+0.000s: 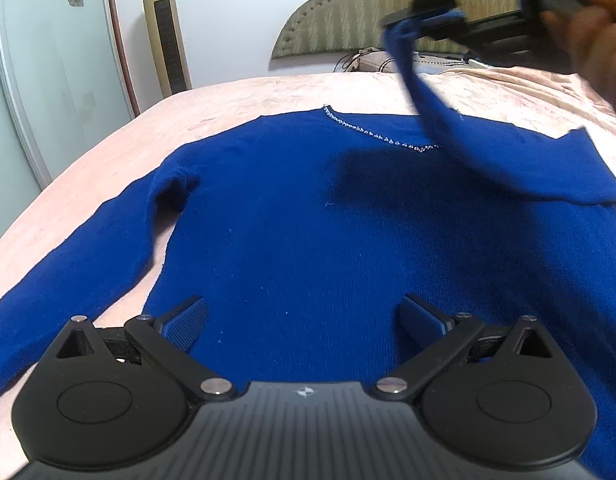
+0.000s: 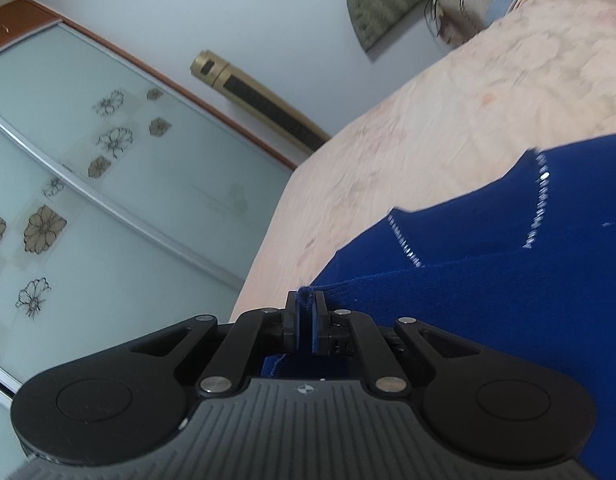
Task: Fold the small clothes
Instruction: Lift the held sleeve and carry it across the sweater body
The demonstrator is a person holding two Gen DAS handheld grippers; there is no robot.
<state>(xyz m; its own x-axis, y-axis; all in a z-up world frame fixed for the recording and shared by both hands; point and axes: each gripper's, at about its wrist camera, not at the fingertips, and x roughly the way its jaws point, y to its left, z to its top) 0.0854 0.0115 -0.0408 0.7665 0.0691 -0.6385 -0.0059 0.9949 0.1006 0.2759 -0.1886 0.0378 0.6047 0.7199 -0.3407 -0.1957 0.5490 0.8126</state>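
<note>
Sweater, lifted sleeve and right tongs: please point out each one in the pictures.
sweater (image 1: 292,224), left wrist view, flat chest area.
sleeve (image 1: 428,108), left wrist view, middle of the raised part.
right tongs (image 2: 307,322), right wrist view, between the tips.

The sweater (image 1: 308,220) is showing a soft, matt blue knit with shiny beads (image 1: 372,133) trimming its neckline. The bedspread (image 1: 248,96) is looking like crinkled peach cloth. The left gripper (image 1: 304,320) is showing matt black plastic with bright metal pins.
</note>
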